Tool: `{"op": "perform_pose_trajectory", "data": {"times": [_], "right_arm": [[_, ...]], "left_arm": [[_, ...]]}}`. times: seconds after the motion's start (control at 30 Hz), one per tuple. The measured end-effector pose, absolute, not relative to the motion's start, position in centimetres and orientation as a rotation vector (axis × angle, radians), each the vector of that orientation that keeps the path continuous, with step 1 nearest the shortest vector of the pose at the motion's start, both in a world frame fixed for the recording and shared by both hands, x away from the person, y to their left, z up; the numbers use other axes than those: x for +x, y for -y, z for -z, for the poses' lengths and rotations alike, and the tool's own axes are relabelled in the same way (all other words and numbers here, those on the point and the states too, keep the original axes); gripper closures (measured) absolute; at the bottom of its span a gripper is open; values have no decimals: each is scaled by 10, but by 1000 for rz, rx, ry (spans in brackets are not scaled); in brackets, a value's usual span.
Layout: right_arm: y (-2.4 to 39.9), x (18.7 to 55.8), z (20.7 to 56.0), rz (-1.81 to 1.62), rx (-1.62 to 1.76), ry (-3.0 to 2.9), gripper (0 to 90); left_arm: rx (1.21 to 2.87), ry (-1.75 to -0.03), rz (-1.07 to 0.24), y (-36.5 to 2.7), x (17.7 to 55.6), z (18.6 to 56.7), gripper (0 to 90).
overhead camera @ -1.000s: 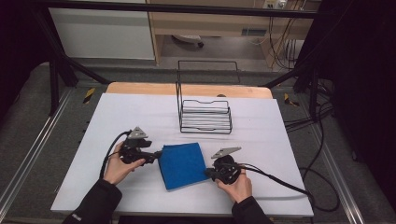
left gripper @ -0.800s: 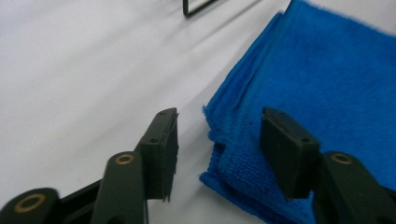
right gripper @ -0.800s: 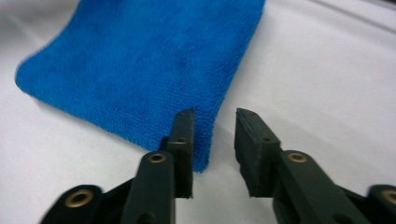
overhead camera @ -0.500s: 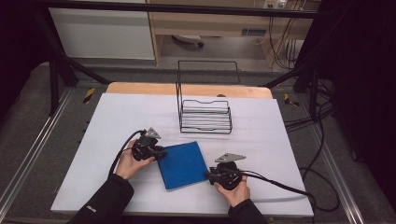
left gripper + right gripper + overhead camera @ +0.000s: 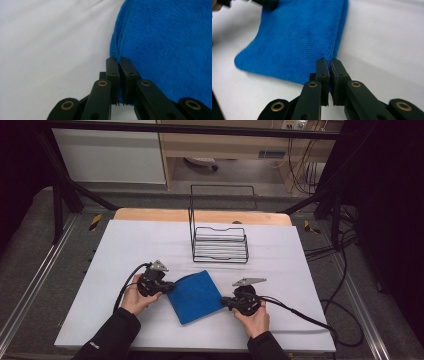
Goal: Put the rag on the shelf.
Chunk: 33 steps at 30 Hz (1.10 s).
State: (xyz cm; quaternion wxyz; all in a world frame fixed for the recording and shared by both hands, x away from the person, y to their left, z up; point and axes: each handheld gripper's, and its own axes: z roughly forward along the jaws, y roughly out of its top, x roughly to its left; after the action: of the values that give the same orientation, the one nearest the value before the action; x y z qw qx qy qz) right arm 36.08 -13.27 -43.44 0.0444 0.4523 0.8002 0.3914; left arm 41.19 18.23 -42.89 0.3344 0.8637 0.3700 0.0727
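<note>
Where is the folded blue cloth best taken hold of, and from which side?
Grip the blue cloth at two opposite corners of its stacked edges, coming in low from either side along the table. It lies flat with thin layered edges, which the left tool and right tool already pinch there.

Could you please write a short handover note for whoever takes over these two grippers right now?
Left gripper: its jaws have just closed and now pinch the left corner of the folded blue terry cloth.
Right gripper: shut on the cloth's right corner.
The cloth lies flat on the white table, in front of the black wire rack and apart from it.
Done: both corners gripped.
Left: nothing lifted yet; probably raise the cloth with both hands together.
</note>
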Motion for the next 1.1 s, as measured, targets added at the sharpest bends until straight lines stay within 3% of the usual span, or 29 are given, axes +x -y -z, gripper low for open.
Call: {"op": "perform_pose_trajectory", "data": {"times": [0.3, 0.4, 0.47, 0.53, 0.57, 0.67, 0.83, 0.97, 1.03, 1.1], "right_arm": [[127, 401, 437, -1094, 1171, -2514, 847], [125, 408, 442, -1091, 1187, -2450, 758], [126, 405, 442, -1075, 1203, -2391, 711], [128, 399, 439, -1090, 1283, -2321, 654], [130, 391, 437, -1107, 1344, -2272, 580], [127, 386, 440, -1073, 1388, -2248, 536], [116, 383, 450, -1149, 1504, -2206, 594], [110, 379, 456, -1145, 1539, -2165, 621], [110, 378, 456, -1131, 1535, -2147, 689], [110, 378, 457, -1149, 1544, -2160, 819]], "left_arm": [[2166, -1048, -224, -190, 377, 429, 851], [2159, -1049, -247, -191, 376, 431, 834], [2149, -1041, -266, -191, 380, 432, 783], [2149, -1021, -291, -193, 384, 432, 679], [2148, -1012, -310, -194, 385, 431, 607], [2130, -991, -329, -196, 387, 429, 540], [2120, -962, -329, -200, 384, 425, 366], [2091, -988, -321, -206, 384, 424, 316], [2076, -1005, -311, -210, 385, 423, 295], [2068, -1013, -303, -212, 386, 423, 288]]}}
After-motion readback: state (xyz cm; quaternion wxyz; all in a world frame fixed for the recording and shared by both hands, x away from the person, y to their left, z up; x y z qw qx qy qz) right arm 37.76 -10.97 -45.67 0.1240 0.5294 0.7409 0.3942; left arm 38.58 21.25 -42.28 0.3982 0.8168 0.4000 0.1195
